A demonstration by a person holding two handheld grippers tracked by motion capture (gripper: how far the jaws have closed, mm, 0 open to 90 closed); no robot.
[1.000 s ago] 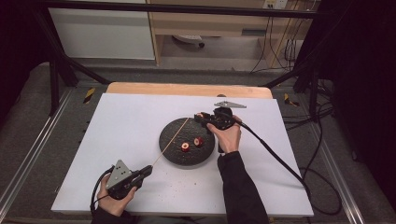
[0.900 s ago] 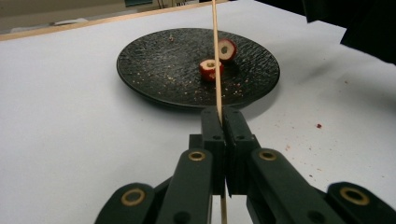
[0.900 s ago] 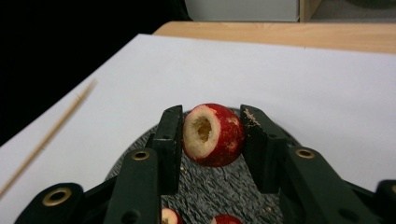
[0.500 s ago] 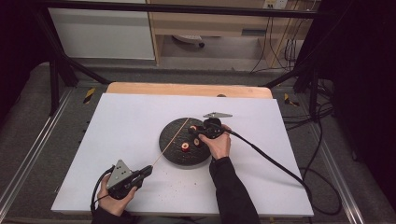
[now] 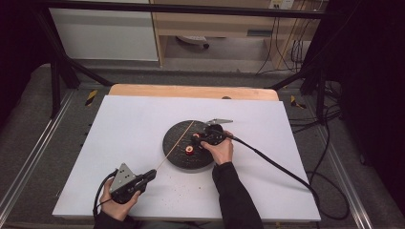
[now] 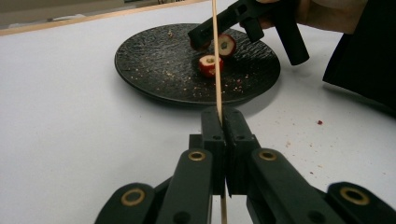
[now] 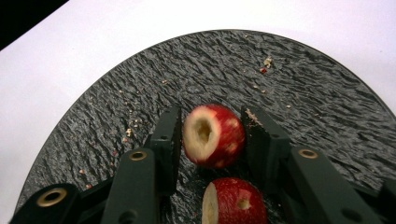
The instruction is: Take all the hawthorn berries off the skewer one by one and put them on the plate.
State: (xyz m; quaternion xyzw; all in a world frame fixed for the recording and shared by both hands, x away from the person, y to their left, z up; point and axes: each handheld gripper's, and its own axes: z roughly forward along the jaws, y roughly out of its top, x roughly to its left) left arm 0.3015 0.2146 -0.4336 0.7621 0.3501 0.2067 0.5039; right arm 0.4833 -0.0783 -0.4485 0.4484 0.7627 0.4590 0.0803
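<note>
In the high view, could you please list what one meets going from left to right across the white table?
Left tongs shut on the wooden skewer → black plate → cored red fruit piece → right tongs → person's right hand → trailing black cable.

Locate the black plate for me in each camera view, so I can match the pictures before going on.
High view: black plate sits at the middle of the white table, slightly right of centre.
Left gripper view: upper middle, beyond the jaws.
Right gripper view: it spans most of the picture, under the jaws.
Shared landmark: the cored red fruit pieces lying on it.
</note>
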